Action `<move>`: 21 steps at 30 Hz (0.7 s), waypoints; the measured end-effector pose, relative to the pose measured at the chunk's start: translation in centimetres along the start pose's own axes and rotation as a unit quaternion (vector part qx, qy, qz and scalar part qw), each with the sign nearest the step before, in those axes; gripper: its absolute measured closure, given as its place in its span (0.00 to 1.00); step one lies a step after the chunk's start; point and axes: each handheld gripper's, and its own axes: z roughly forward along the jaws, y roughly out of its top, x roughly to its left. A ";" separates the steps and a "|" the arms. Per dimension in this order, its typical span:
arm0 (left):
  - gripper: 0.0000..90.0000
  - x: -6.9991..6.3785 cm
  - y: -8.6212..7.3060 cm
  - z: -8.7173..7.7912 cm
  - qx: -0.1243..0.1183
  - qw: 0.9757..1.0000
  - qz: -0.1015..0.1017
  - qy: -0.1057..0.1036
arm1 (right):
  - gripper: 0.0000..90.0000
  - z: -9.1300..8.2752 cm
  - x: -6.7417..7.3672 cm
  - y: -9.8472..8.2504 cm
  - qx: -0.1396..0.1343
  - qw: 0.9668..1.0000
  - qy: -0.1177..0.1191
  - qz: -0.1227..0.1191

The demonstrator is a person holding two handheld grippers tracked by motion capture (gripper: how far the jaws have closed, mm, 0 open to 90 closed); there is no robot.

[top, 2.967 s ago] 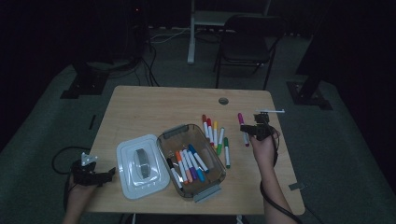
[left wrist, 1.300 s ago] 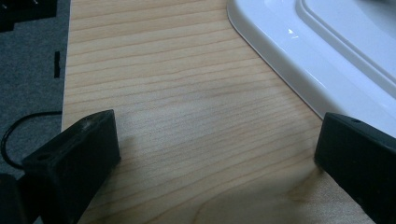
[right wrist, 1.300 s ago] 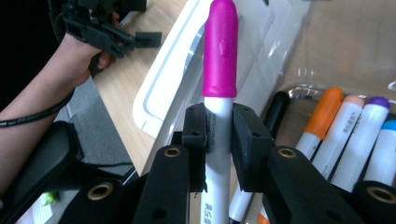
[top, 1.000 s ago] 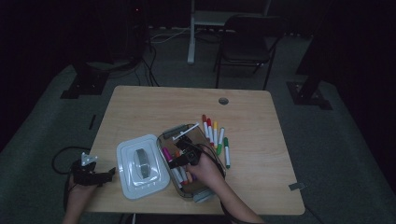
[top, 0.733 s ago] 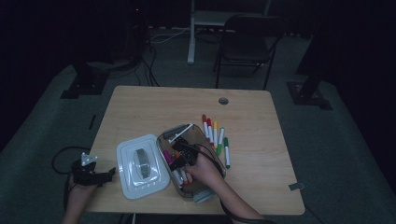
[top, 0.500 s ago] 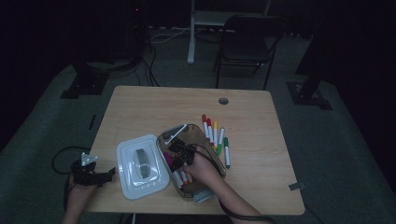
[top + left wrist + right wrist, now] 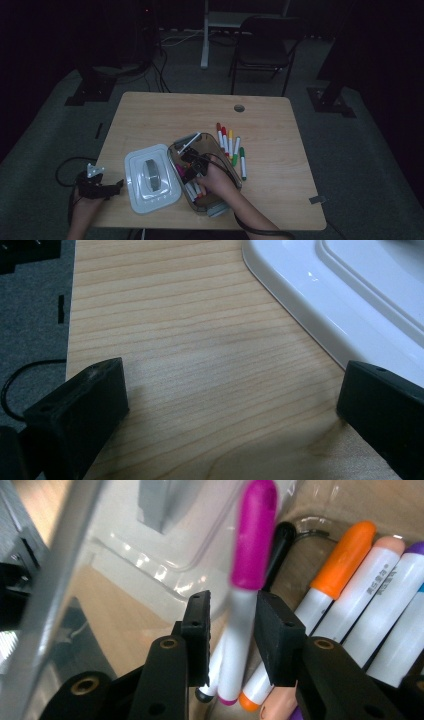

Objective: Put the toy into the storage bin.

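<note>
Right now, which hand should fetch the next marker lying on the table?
Probably the right. Its hand-held gripper is in the clear plastic box, beside the row of loose coloured markers. The left hand-held gripper sits past the white plastic lid, at the table's far edge.

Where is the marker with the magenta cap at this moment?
In the right gripper view, the magenta-capped marker stands between the right gripper jaws, inside the clear bin, beside an orange-capped marker.

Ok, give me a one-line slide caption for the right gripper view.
Right gripper inside the clear box, jaws just opening around a blurred magenta-capped marker above the other markers.
</note>
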 end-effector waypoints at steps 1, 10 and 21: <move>0.01 0.0 0.0 0.0 0.000 1.000 0.000 0.000 | 0.74 -0.3 -0.1 -0.1 -0.006 1.000 0.003 0.001; 0.01 0.0 0.0 0.0 0.000 1.000 0.001 0.000 | 0.61 -4.8 -0.9 -1.3 -0.089 0.996 -0.011 0.000; 0.01 0.0 0.0 0.0 0.000 1.000 0.001 0.000 | 0.54 -12.3 -4.6 -4.9 -0.208 0.975 -0.067 0.045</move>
